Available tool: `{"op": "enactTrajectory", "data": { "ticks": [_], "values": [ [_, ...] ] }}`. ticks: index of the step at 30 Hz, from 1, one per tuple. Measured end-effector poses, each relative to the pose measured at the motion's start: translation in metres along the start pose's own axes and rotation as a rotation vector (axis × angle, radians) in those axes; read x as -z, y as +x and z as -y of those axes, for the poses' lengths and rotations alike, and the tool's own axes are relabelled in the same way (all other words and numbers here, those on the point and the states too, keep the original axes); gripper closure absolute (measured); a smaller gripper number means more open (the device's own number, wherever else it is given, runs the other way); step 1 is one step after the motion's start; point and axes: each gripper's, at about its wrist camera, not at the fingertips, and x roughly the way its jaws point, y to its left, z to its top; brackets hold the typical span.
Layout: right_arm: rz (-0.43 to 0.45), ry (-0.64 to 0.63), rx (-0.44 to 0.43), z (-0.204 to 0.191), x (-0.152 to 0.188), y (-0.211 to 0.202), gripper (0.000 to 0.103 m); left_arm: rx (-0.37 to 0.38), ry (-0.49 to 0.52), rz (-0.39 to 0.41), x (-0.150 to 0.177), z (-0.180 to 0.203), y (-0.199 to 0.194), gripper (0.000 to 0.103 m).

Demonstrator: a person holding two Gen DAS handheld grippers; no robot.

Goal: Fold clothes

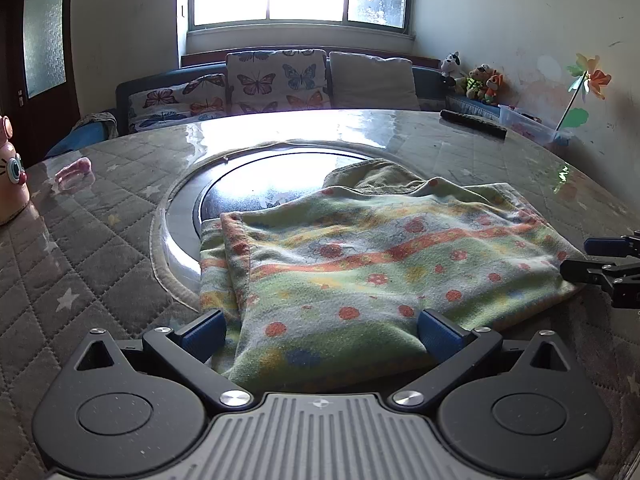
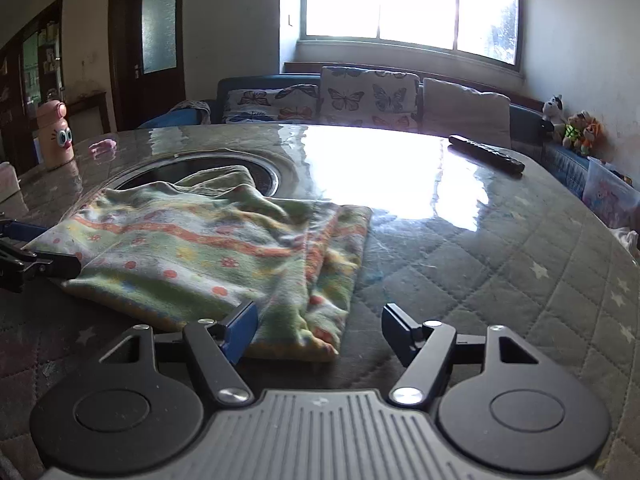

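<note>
Now, through the left wrist camera I see the left gripper (image 1: 320, 334) spread wide, its blue pads (image 1: 438, 330) straddling the near edge of the folded garment (image 1: 360, 264) without squeezing it. That flowery green cloth lies on the quilted table (image 1: 100, 248), its far part lapping over the round glass inset (image 1: 256, 176) at about eleven o'clock. At three o'clock the right gripper (image 1: 596, 258) pokes in, touching the cloth's right edge. A remote (image 1: 474, 124) rests far off at one o'clock, a pink bottle (image 1: 10, 176) at nine.

In the right wrist camera, the right gripper (image 2: 318, 330) is released, jaws apart, with the garment's (image 2: 208, 256) near right corner lying between them, against the left pad (image 2: 240, 330) but not pinched. The left gripper (image 2: 28, 252) shows at nine o'clock on the cloth's left edge. The remote (image 2: 486, 154) sits at one o'clock, the bottle (image 2: 54, 136) at ten.
</note>
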Motion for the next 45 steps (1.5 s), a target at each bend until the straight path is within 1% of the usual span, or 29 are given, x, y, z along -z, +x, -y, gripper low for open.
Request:
{"op": "enactTrajectory", "data": {
  "ticks": [3,8,13,20,25,28,29,30,31,32,37,39,42,44,45],
  "values": [
    [0.007,0.028,0.009,0.008,0.001,-0.004,0.033,0.001,-0.002,0.0,0.0,0.0,0.0,0.0],
    [-0.023,0.057,0.004,0.012,0.003,-0.001,0.033,0.005,-0.004,-0.002,0.0,0.0,0.0,0.0],
    [0.008,0.068,0.014,0.012,-0.005,-0.005,0.033,0.009,-0.005,-0.003,-0.001,-0.001,0.001,0.0],
    [-0.019,0.06,0.027,0.014,-0.002,0.006,0.032,0.009,-0.008,-0.004,-0.001,-0.002,0.0,0.0],
    [0.003,0.039,0.025,0.011,-0.01,0.004,0.032,0.003,-0.009,-0.002,-0.002,-0.001,-0.002,0.0],
    [0.006,0.038,0.015,0.01,-0.013,0.008,0.031,-0.02,-0.01,0.016,-0.002,-0.003,-0.007,0.0],
    [0.004,0.038,0.011,0.009,-0.013,0.011,0.029,-0.029,-0.014,0.023,-0.002,-0.005,-0.009,0.0],
    [0.001,0.037,0.008,0.008,-0.013,0.013,0.023,-0.039,-0.018,0.029,-0.002,-0.008,-0.011,0.0],
    [-0.003,0.033,0.009,0.007,-0.012,0.015,0.021,-0.056,-0.022,0.029,-0.003,-0.01,-0.011,0.0],
    [-0.008,0.029,0.009,0.006,-0.011,0.017,0.02,-0.073,-0.026,0.028,-0.003,-0.013,-0.011,0.0],
    [-0.022,0.031,0.009,0.005,-0.008,0.021,0.019,-0.099,-0.061,0.017,0.003,-0.026,-0.011,0.0],
    [-0.031,0.045,0.01,0.007,-0.007,0.023,0.014,-0.111,-0.086,0.005,0.004,-0.033,-0.011,0.0],
    [-0.039,0.066,0.005,0.011,-0.006,0.025,0.012,-0.128,-0.14,-0.008,0.006,-0.045,-0.013,0.0],
    [-0.043,0.074,0.008,0.012,-0.006,0.025,0.009,-0.155,-0.142,-0.005,0.007,-0.05,-0.016,0.0],
    [-0.044,0.076,0.01,0.012,-0.006,0.026,0.008,-0.153,-0.146,-0.007,0.008,-0.052,-0.016,0.0]
  ]
}}
